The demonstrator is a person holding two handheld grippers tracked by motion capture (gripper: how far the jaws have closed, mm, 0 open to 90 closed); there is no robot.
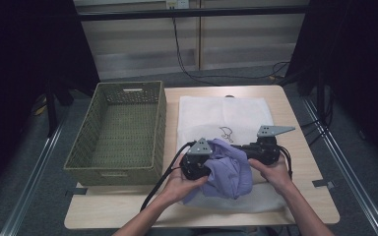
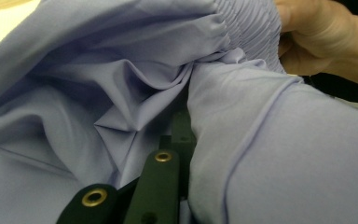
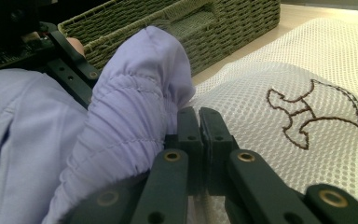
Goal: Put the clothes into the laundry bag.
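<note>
A lavender garment point(image 1: 229, 172) with a gathered elastic band is bunched between my two grippers, just above a white mesh bag point(image 1: 216, 113) that lies flat on the table. My left gripper point(image 1: 207, 164) is shut on the garment. In the left gripper view its folds point(image 2: 98, 70) converge at the closed jaw tips point(image 2: 182, 123). My right gripper point(image 1: 241, 147) is shut as well, its jaws pressed together point(image 3: 200, 116) at the garment's elastic band point(image 3: 135, 93). The mesh bag point(image 3: 284, 74) carries a brown embroidered outline point(image 3: 307, 112).
An empty green woven basket point(image 1: 103, 169) stands on the table's left half, close beside the mesh bag; its wall point(image 3: 223, 28) rises behind the garment. Bare wooden tabletop point(image 1: 128, 206) runs along the front edge. Cables trail on the floor behind the table.
</note>
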